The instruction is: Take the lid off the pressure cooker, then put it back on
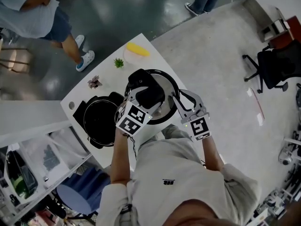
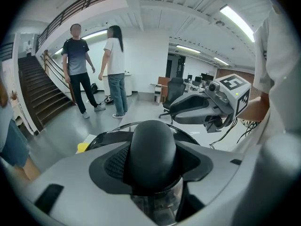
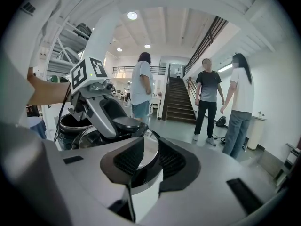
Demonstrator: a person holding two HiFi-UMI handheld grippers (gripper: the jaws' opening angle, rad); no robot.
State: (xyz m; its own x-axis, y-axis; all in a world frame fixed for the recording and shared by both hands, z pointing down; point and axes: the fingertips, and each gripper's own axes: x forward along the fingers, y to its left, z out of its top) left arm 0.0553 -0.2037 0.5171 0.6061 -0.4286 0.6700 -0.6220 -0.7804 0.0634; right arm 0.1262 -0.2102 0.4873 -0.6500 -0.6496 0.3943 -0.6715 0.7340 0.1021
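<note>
I hold the lid (image 1: 168, 89) at centre frame over the desk (image 1: 101, 69), close to the desk's lower right edge. The open pot (image 1: 101, 122) stands just left of it. My claws hide much of the lid. My left claw (image 1: 148, 95), half-wide, clamps the knob (image 2: 153, 149). My right claw (image 1: 178, 106), narrow, pinches the lid's rim.

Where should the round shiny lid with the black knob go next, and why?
Probably a short move to the left, toward the open black pot. The round steel lid is already off and held beside the pot. The left gripper is shut on its black knob, and the right gripper is shut on its rim. The lid likely needs to be centred over the opening before it is lowered.
</note>
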